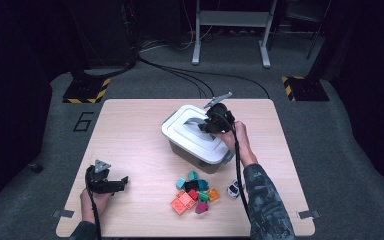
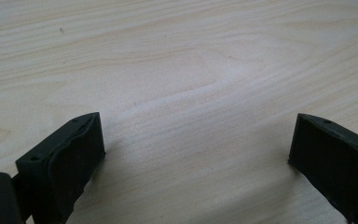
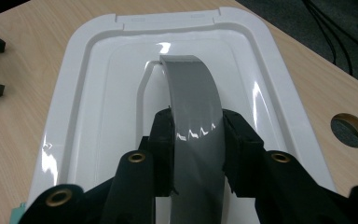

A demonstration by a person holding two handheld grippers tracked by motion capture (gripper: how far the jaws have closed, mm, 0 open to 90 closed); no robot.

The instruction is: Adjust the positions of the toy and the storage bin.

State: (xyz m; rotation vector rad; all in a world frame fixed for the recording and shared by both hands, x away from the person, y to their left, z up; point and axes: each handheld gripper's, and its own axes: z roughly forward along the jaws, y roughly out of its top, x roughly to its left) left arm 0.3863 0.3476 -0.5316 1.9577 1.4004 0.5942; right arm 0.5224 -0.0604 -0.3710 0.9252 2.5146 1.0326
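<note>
1. Nearest the lens in the right gripper view, the right gripper has its two black jaws clamped on the sides of the grey handle of a white lid.
2. The lower end of the handle is cut off at the bottom edge of that view, and the jaws cover the near end of the lid, so how the handle joins the lid there cannot be seen.
3. In the high view the right gripper is small and dark over the lid; the pads themselves cannot be made out there, and the hand behind it covers part of the grey box beneath.
4. The handle arches up from the lid's recessed middle and runs straight between the jaws, away from the gripper.
5. The left gripper lies low over the table, well apart from the box, with its jaws spread wide and only bare wood between them.
6. A heap of coloured blocks lies below the right gripper's forearm, just in front of the box; a small toy car beside it is partly covered by the sleeve.
</note>
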